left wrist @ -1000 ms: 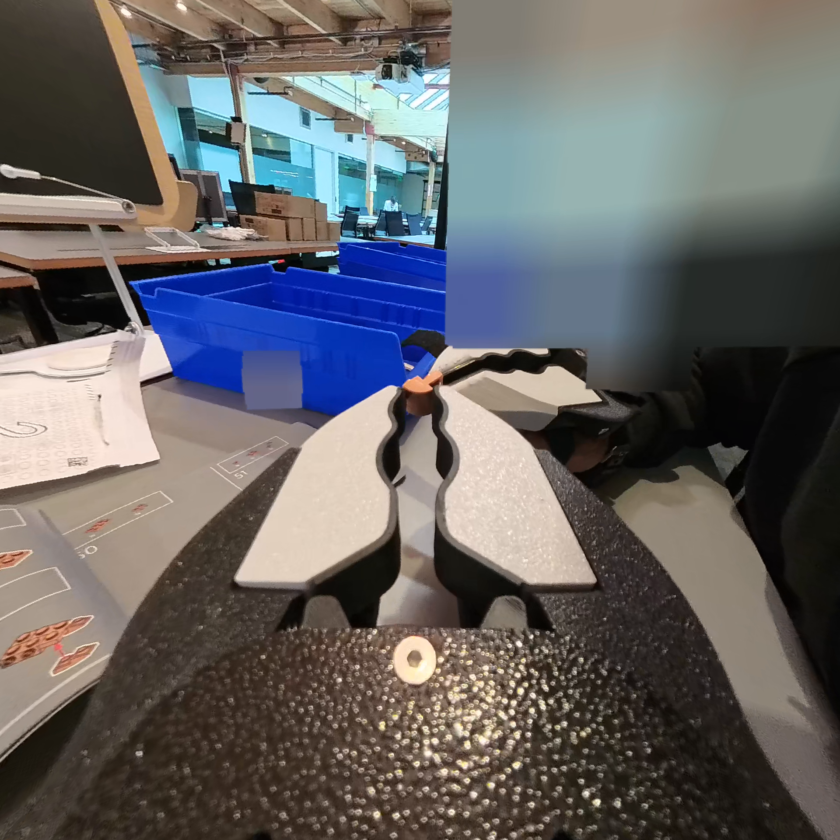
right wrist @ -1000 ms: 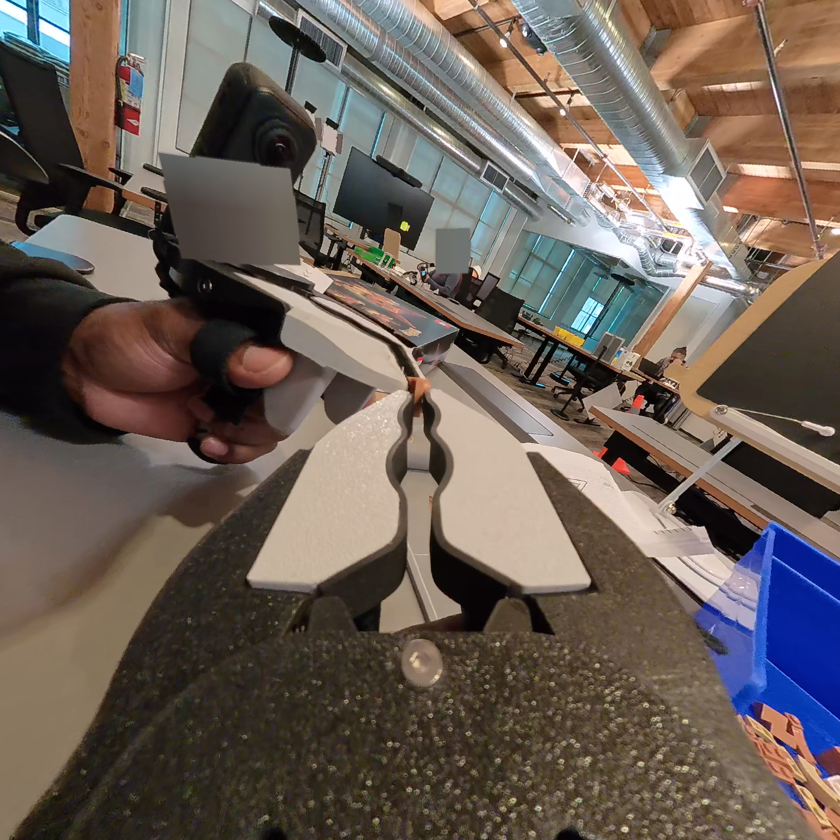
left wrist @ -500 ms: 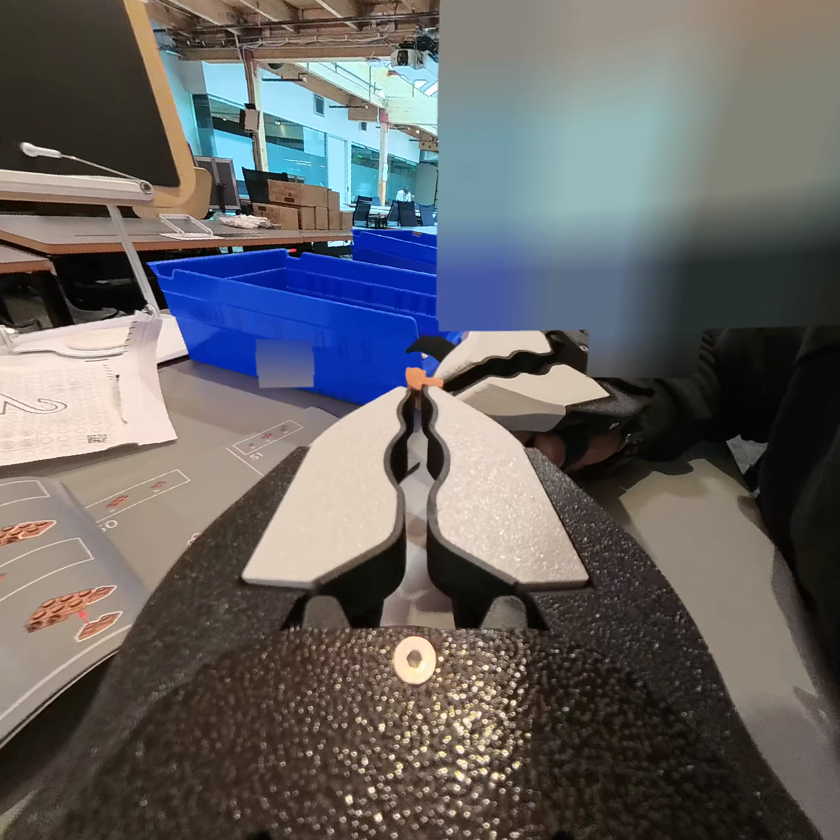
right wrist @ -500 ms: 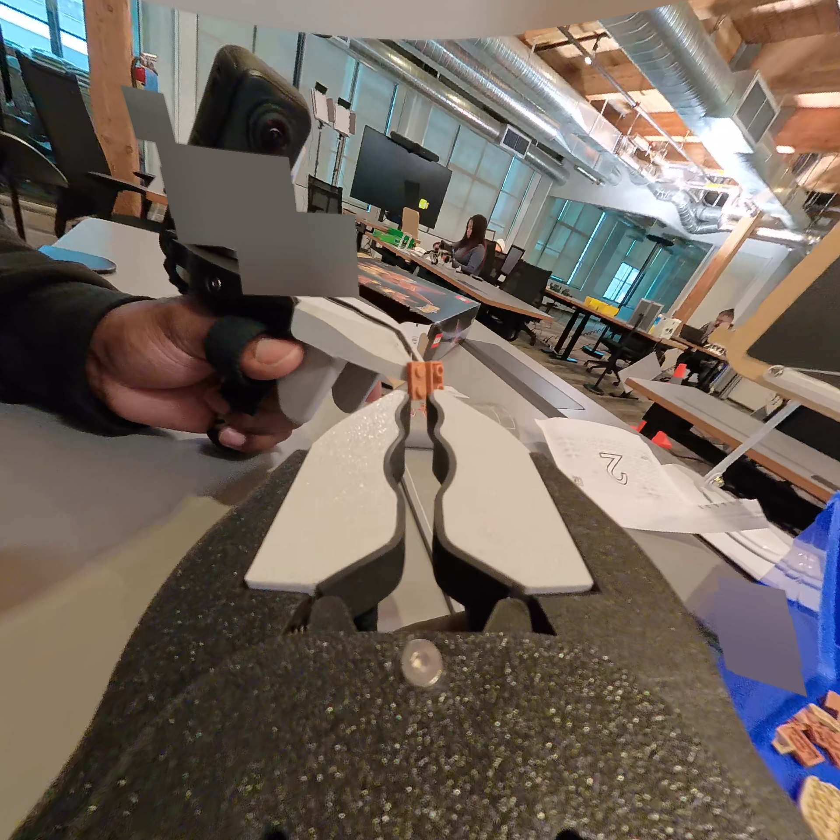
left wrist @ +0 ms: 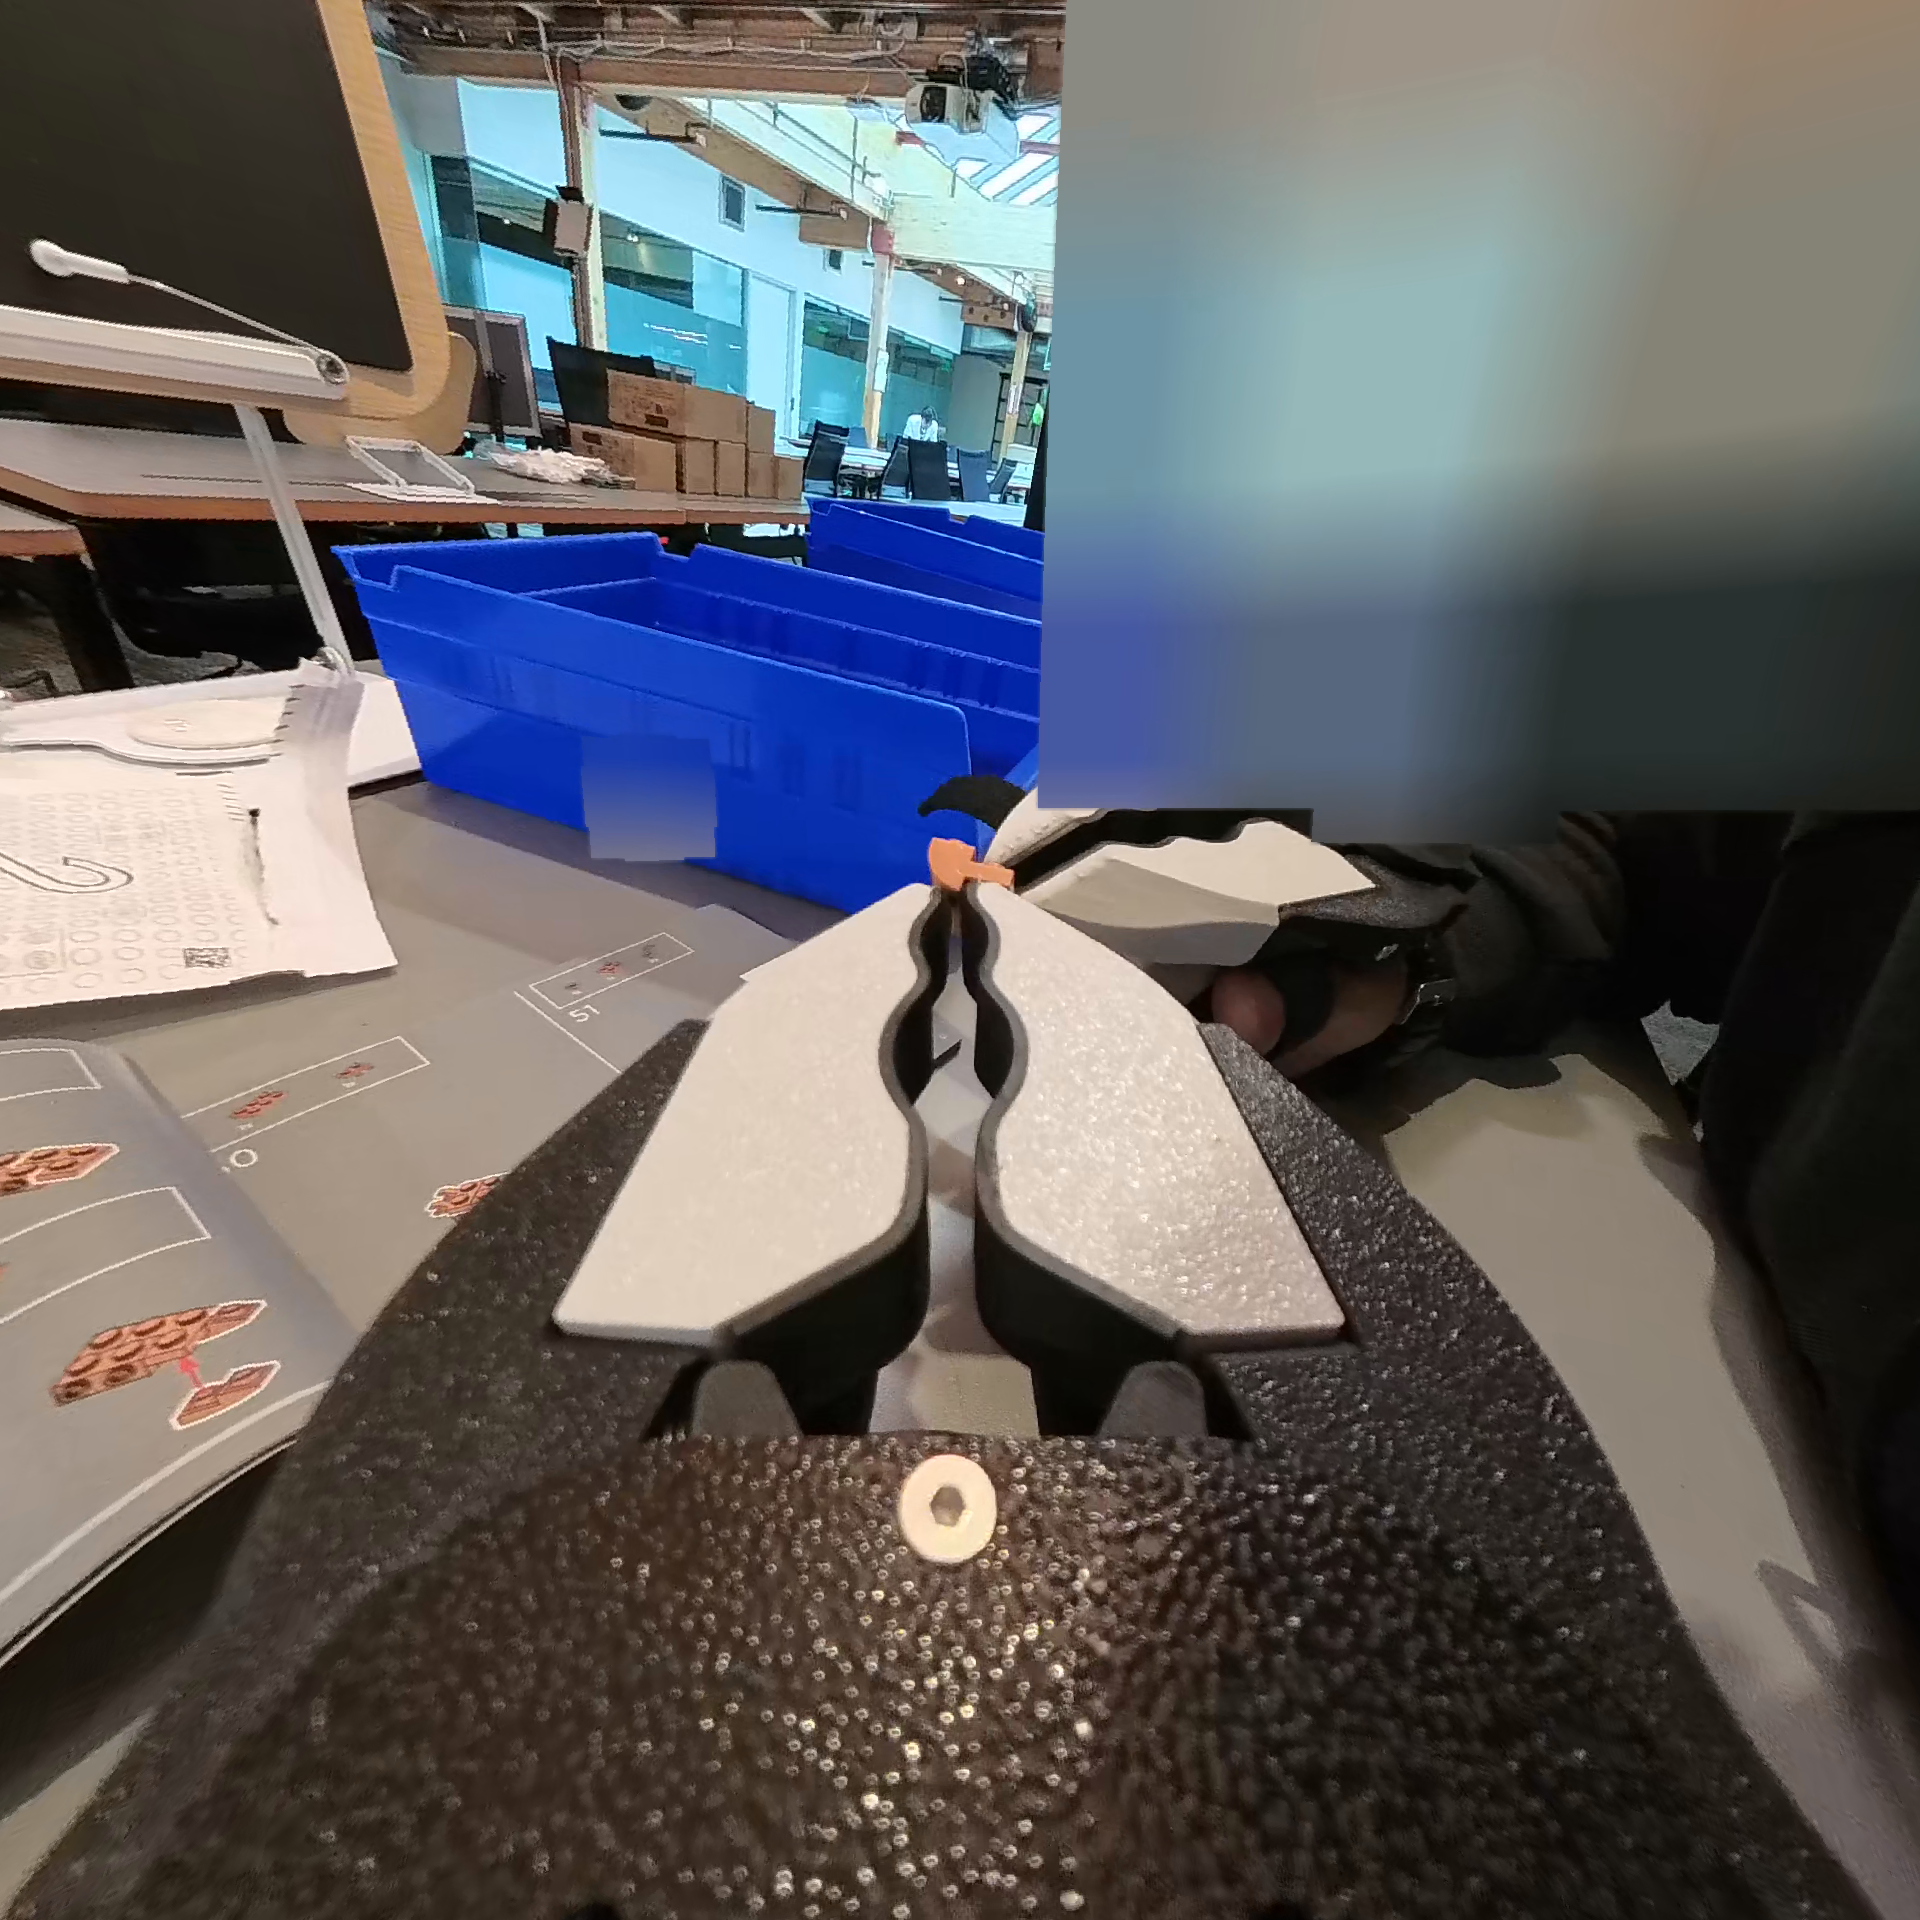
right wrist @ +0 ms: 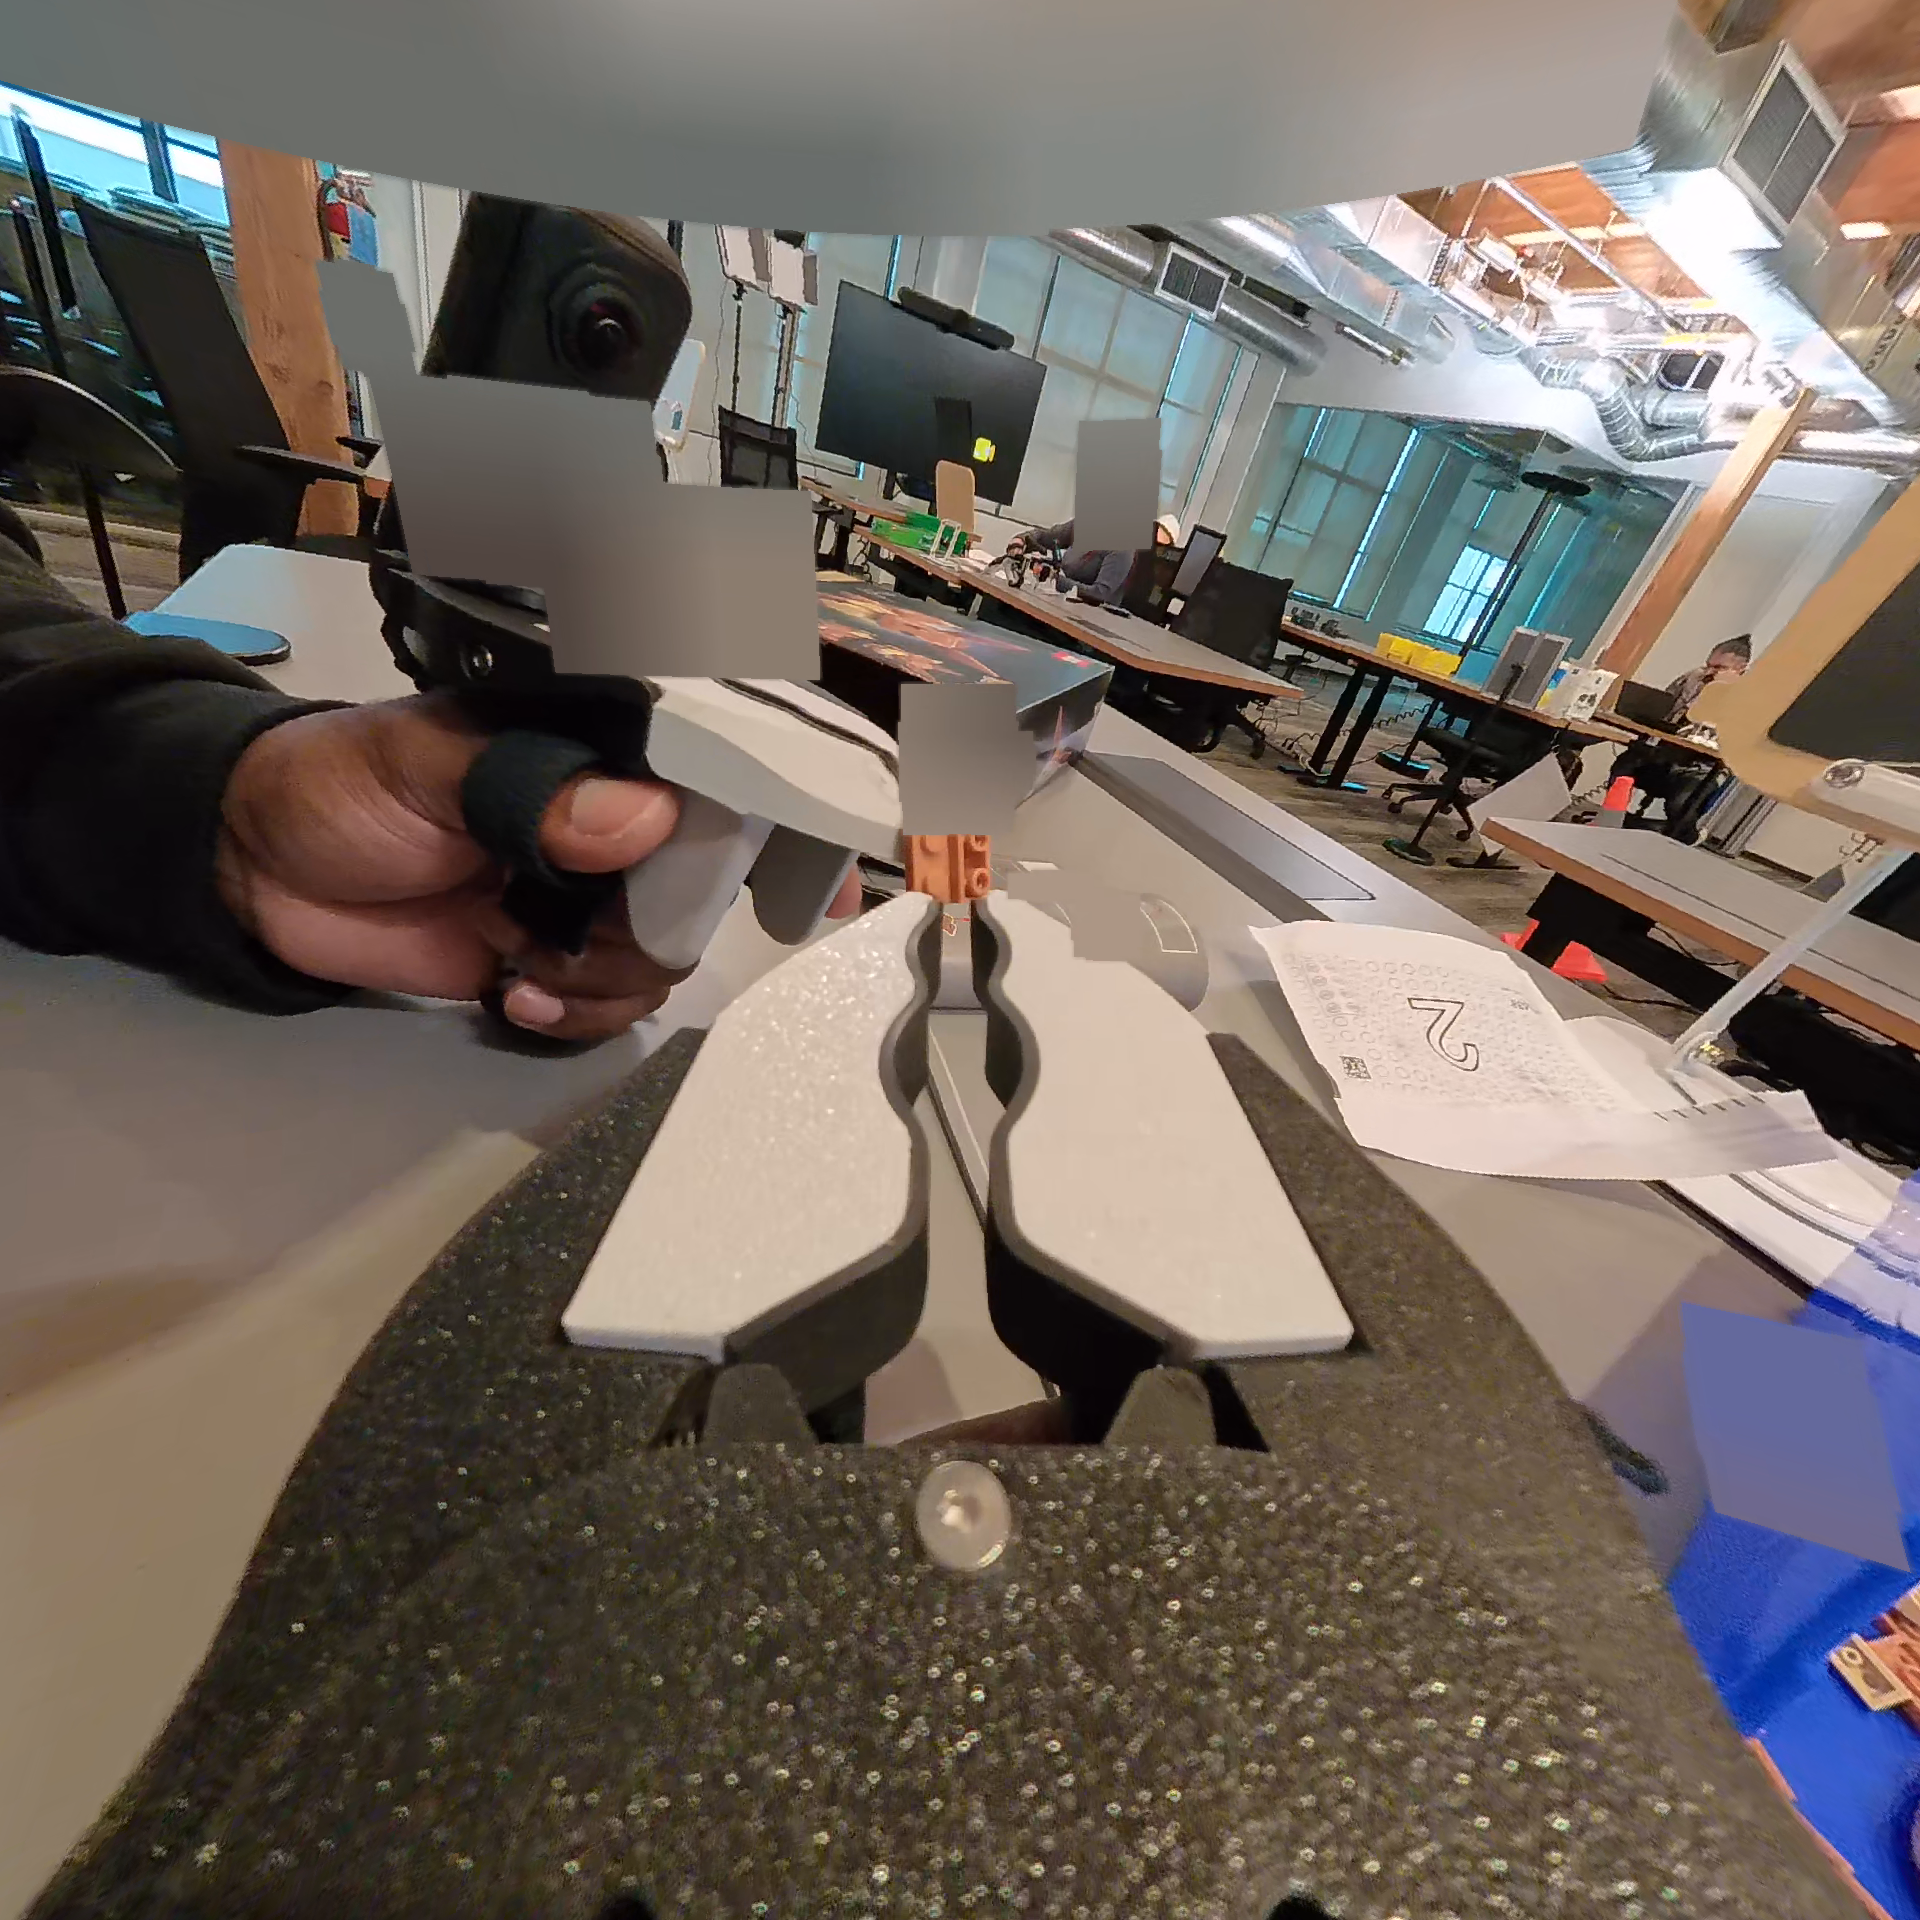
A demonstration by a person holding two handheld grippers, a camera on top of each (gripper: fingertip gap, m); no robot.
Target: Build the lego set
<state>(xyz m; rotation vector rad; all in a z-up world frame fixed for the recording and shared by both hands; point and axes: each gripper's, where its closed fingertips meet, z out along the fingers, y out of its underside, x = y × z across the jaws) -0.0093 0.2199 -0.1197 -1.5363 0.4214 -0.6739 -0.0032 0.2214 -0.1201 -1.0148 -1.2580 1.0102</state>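
Since a second ago the left gripper [left wrist: 954, 902] has closed its fingers [left wrist: 831, 1091], and the two grippers have risen slightly above the worktop [left wrist: 436, 997], bringing the orange brick pieces into clearer view at the tips. The left fingers are now nearly together, their tips pinching a small orange brick [left wrist: 948, 864]. The right gripper [right wrist: 951, 912] has its fingers [right wrist: 1122, 1122] almost as close, gripping the lower edge of an orange studded brick [right wrist: 945, 862] that stands above them. The two grippers meet tip to tip, roughly at right angles, and the two orange pieces touch where they meet; whether the pieces are joined cannot be told.

In the left wrist view the right gripper comes in from the right, held by a hand [left wrist: 1299, 1008] in a dark sleeve. In the right wrist view the left gripper comes in from the left, held by the other hand [right wrist: 395, 862].

On the grey worktop, a booklet [left wrist: 114, 1299] with brick diagrams lies near left in the left wrist view, with a printed sheet [left wrist: 156, 883] beyond it. Blue bins [left wrist: 675, 665] stand farther back. In the right wrist view a printed sheet [right wrist: 1455, 1049] lies to the right, and a blue bin [right wrist: 1766, 1621] holding brown pieces sits near right. A dark box [right wrist: 966, 665] lies beyond the fingers.
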